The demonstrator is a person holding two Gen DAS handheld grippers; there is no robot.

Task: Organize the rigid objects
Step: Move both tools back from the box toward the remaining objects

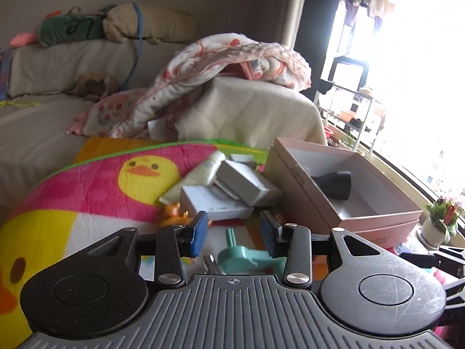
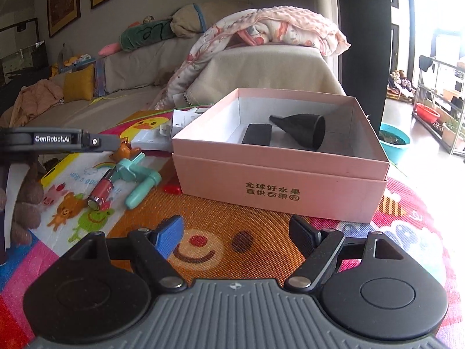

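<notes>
A pink cardboard box (image 2: 279, 174) stands open on the colourful mat, with a black funnel (image 2: 305, 129) and a black block (image 2: 257, 135) inside. Left of it lie a teal plastic tool (image 2: 136, 174), a red battery (image 2: 101, 190) and an orange figure (image 2: 123, 148). My right gripper (image 2: 235, 238) is open and empty, low over the mat in front of the box. My left gripper (image 1: 234, 234) hovers just above the teal tool (image 1: 244, 258). Its blue pads are narrowly apart and grip nothing. Beyond it are white boxes (image 1: 221, 200), a cream tube (image 1: 200, 174) and the pink box (image 1: 377, 221).
A sofa (image 2: 130, 67) with a draped patterned blanket (image 2: 261, 29) rises behind the mat. A potted plant (image 1: 441, 221) sits right of the box. On the floor at the far right stand a teal basin (image 2: 395, 141) and a metal rack (image 2: 441, 101). A small red piece (image 2: 171, 188) lies by the box.
</notes>
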